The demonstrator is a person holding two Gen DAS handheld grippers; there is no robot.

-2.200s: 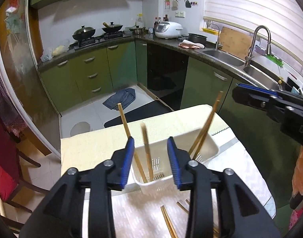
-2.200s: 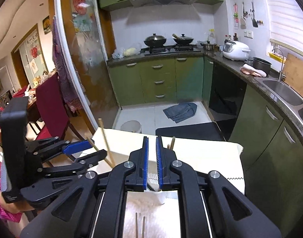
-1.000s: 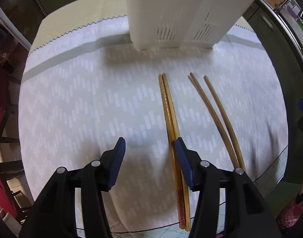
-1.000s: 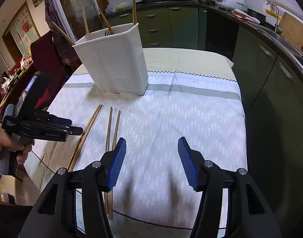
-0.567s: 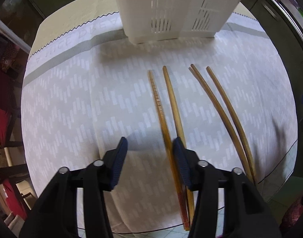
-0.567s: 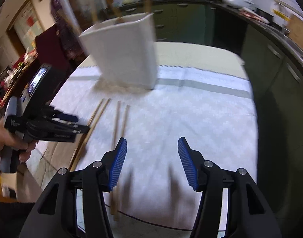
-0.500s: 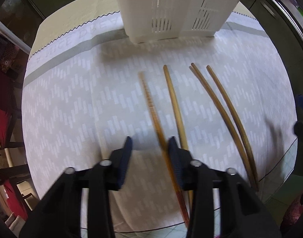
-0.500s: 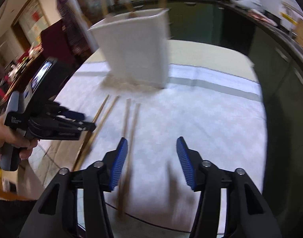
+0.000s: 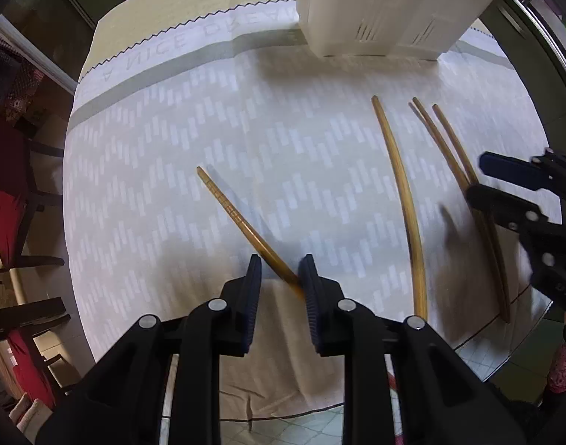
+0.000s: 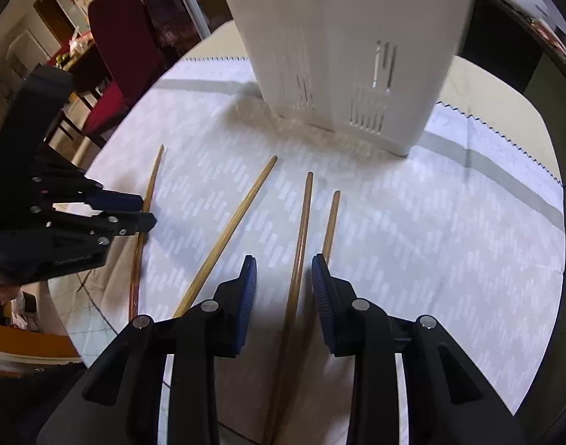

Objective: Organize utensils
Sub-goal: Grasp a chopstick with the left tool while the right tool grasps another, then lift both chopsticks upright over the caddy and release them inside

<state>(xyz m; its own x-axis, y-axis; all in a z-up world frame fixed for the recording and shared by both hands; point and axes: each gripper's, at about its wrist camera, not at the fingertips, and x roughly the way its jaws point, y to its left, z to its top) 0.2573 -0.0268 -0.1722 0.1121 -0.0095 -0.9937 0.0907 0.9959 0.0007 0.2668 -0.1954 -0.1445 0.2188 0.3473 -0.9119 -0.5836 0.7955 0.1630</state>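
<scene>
Four slender brown wooden chopsticks lie on the white patterned cloth (image 9: 245, 141) covering the tabletop, before the white slotted utensil holder (image 10: 357, 55). The left gripper (image 9: 281, 278), jaws closing, straddles the engraved chopstick (image 9: 238, 218), which touches one pad. The right gripper (image 10: 284, 278), jaws closing but still apart, straddles another chopstick (image 10: 301, 244).

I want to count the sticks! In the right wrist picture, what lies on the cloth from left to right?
Left hand-held gripper → chopstick under it → slanted chopstick → long chopstick → short chopstick.
</scene>
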